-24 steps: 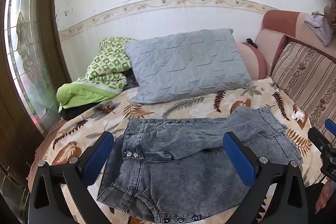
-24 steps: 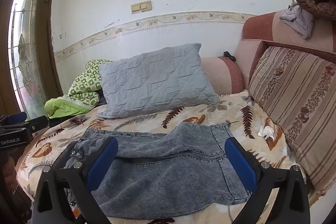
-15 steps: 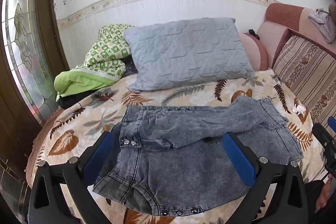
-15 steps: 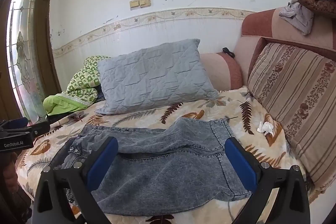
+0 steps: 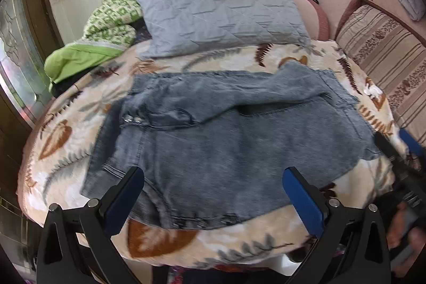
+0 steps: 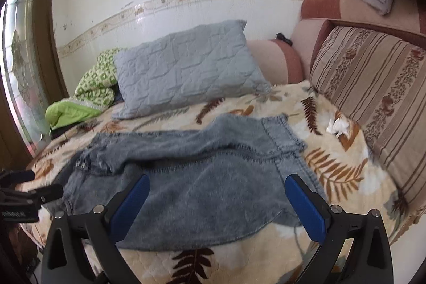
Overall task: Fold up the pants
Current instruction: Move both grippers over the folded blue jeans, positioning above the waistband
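While spread on bed [image 5: 66, 151]: pants [image 5: 239, 145], partly folded.
Left hand-held gripper [image 5: 213, 193]: agape, empty, above near pants edge.
Right hand-held gripper [image 6: 215, 198]: agape, empty, above pants.

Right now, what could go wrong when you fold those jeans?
1. The jeans lie bunched, one leg flopped across the other; folding now could trap wrinkles.
2. Their near edge sits close to the bed's front edge, so a tug might pull them off.
3. Both tools, left and right, are open above the cloth; a shallow pinch might grab only the top layer.
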Motion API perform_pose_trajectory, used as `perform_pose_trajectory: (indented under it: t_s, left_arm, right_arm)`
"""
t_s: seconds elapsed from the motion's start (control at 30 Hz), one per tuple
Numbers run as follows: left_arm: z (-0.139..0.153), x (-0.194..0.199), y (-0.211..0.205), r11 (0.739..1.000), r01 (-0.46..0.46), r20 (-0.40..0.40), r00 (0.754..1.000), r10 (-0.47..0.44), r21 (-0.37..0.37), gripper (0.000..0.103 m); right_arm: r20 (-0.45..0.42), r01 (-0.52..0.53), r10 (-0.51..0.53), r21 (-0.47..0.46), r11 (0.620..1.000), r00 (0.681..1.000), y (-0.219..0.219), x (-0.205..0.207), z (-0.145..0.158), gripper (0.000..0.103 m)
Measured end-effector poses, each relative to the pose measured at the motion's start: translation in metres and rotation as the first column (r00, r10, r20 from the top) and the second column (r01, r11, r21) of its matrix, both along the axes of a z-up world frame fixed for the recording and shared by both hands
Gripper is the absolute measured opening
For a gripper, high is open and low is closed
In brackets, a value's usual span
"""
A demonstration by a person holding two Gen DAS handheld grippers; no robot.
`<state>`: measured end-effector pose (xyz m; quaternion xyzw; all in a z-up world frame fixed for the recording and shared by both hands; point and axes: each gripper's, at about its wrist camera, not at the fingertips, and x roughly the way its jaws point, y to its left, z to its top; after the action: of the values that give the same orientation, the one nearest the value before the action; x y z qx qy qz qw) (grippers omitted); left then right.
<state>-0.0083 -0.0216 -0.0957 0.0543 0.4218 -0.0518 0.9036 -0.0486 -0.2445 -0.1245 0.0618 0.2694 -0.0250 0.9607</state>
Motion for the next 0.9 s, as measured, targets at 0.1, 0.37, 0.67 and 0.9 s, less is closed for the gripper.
perform_pose_trajectory:
  t_s: [0.1,0.37,0.67,0.9]
  left_arm:
    - [0.003,-0.006,-0.015,1.000,0.023,0.003,1.000,-0.023,0.007,0.103]
    - [0.005,-0.007,-0.045,0.996,0.061,-0.036,0.998,-0.059,0.057,0.103]
    - [0.007,-0.014,-0.065,0.990,0.073,-0.038,0.997,-0.069,0.116,0.103]
    - [0.032,0.006,-0.065,0.996,0.010,0.027,1.000,-0.012,0.086,0.103]
  right_arm:
    - [0.006,-0.036,0.036,-0.014,0.999,0.999,0.003,0.002,-0.003,0.103]
    - [0.065,-0.039,0.038,0.010,0.999,0.997,-0.014,0.002,0.008,0.103]
    - [0.079,-0.054,0.048,0.077,0.996,0.996,-0.026,0.011,0.009,0.103]
    - [0.056,-0.033,0.025,0.138,0.990,0.998,-0.041,0.019,0.004,0.103]
